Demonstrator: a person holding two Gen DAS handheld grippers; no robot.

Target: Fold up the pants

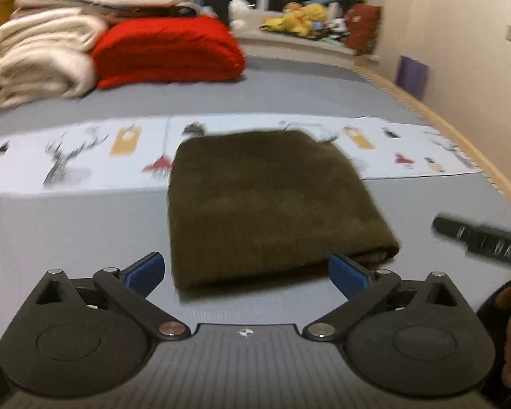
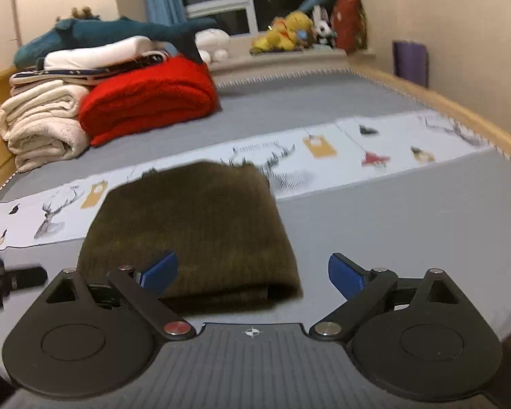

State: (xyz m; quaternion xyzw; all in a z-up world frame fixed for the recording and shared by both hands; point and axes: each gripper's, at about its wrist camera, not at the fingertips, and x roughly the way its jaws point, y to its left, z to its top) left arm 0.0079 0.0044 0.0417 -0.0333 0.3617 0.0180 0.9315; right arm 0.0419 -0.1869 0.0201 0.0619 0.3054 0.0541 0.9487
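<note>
Pants (image 1: 265, 204) lie folded in a neat olive block mid-bed, near edge; left gripper (image 1: 247, 271) and right gripper (image 2: 253, 272) both spread wide, empty, looks finished

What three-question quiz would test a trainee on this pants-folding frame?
1. True or false: the olive pants lie as a folded bundle on the grey bed.
2. The red blanket sits: A) beside the cream blanket, B) on the windowsill, C) on the pants.
3. Fill in: both the left gripper and the right gripper have their fingers ____.

Key: 1 true; 2 A; 3 open, holding nothing.
</note>
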